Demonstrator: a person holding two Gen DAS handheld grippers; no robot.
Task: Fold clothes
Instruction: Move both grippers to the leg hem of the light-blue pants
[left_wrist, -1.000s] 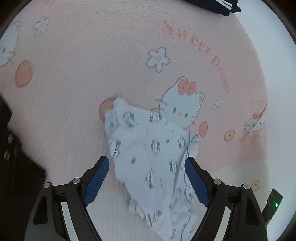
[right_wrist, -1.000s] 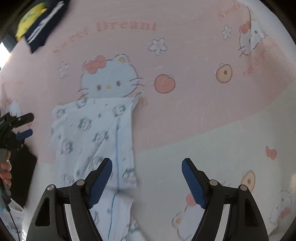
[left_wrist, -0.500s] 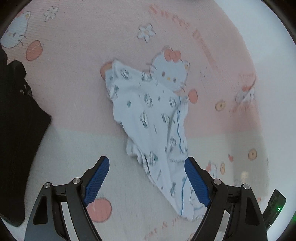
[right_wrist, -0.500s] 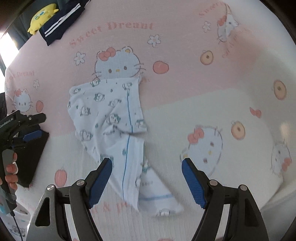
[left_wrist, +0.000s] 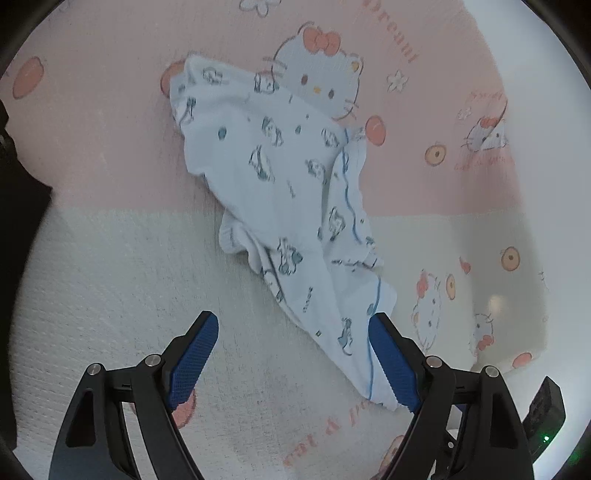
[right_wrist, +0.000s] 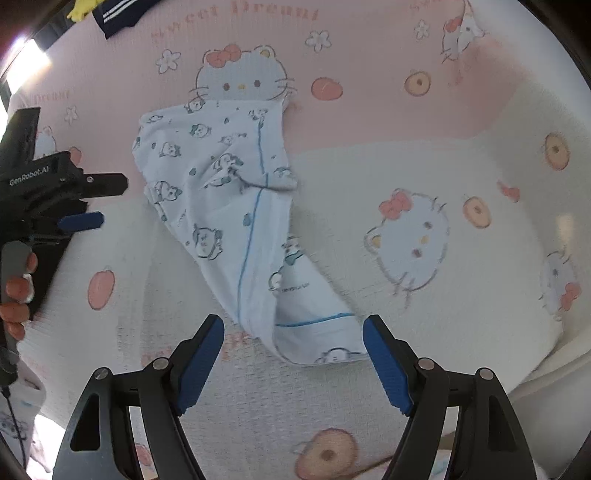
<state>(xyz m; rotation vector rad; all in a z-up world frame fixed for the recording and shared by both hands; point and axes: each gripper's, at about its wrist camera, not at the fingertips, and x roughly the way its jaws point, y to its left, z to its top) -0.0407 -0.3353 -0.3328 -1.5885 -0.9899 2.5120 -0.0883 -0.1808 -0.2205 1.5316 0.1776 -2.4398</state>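
Note:
A white garment (left_wrist: 280, 192) with small cartoon prints and blue piping lies crumpled and lengthwise on the pink and cream cartoon bed sheet (left_wrist: 110, 258). My left gripper (left_wrist: 293, 326) hovers open above its near end, the narrow tail running past the right finger (left_wrist: 391, 354). In the right wrist view the same garment (right_wrist: 229, 192) ends in a blue-edged hem (right_wrist: 317, 332), which lies between the fingers of my open right gripper (right_wrist: 293, 326). Neither gripper holds cloth. The left gripper (right_wrist: 99, 203) shows at the left edge there, held by a hand (right_wrist: 14, 295).
A folded navy garment with white stripes (right_wrist: 118, 14) and a yellow item (right_wrist: 81, 9) lie at the far end of the bed. A dark object (left_wrist: 18, 206) sits at the left. The bed's edge (right_wrist: 554, 369) drops off at the right.
Both grippers have drawn back along the garment toward its near end, so the hem now lies between the fingers. The garment has not shifted and both stay open.

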